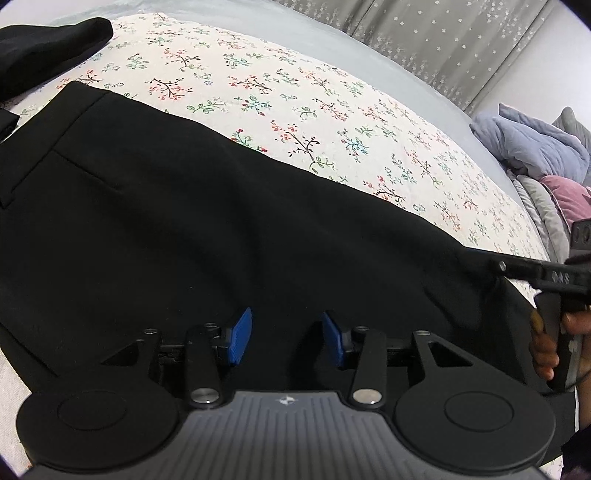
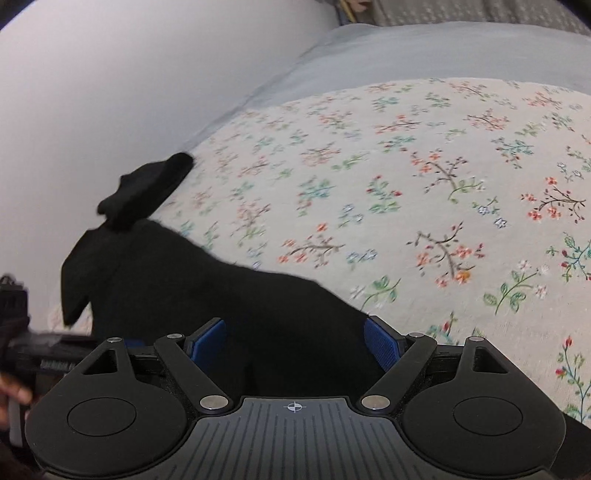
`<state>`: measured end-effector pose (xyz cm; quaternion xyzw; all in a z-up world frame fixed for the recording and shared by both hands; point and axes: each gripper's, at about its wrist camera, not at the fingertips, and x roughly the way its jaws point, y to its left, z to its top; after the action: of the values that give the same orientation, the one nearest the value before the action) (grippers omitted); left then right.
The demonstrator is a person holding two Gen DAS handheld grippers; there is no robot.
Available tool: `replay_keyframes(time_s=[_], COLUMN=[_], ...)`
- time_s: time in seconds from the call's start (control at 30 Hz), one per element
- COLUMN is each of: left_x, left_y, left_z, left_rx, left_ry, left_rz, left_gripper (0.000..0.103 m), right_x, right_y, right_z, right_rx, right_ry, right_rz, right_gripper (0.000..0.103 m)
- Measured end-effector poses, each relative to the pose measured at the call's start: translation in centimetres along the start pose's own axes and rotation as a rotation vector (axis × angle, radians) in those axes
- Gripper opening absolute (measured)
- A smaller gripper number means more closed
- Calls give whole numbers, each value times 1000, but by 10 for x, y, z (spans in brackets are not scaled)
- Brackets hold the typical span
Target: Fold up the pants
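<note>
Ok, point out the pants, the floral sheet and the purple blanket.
pants (image 1: 221,221): left wrist view, flat middle of the fabric.
floral sheet (image 2: 406,184): right wrist view, bare printed area.
purple blanket (image 1: 528,144): left wrist view, crumpled middle.

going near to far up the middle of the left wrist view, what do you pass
left claw with blue pads → flat black pants → cream floral bedspread → plain grey sheet → grey star-patterned curtain
</note>
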<state>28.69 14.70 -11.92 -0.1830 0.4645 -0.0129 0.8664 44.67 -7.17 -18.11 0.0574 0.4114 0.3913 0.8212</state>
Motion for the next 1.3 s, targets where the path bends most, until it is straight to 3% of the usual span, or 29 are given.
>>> replay_keyframes(time_s=[0.3,0.57,0.73,0.87,0.93,1.03,1.17,1.23,1.3], left_x=[0,0,0,0,0,0,1,1,2], left_y=[-7,-5,-6,-6,-6,-6,-7,-7,-7], left_z=[-3,-2,-2,-2,-3,-2,-2,-1,-1], left_rx=[35,27,30,35,38,37,34,35,36], left_ry=[-11,-7,-9,-11,-12,-12,-11,-11,-11], left_rz=[29,20,26,24,23,24,28,28,29], left_gripper=[30,30,30,30,30,30,31,31,31], right_x=[-12,-19,-13,2,-7,-22,-22,-22,-26], right_y=[52,90,104,104,93,50,-27,-50,-56], right_z=[-28,-44,-51,-52,-40,-9,9,6,2], right_rx=[-283,-476,-506,-524,-469,-252,58,133,125], right_ry=[32,15,38,49,-23,-97,-22,4,-4], right_rz=[-19,-99,-53,-115,-140,-163,-166,-128,-67], right_gripper=[88,88,87,87,87,93,93,93,93])
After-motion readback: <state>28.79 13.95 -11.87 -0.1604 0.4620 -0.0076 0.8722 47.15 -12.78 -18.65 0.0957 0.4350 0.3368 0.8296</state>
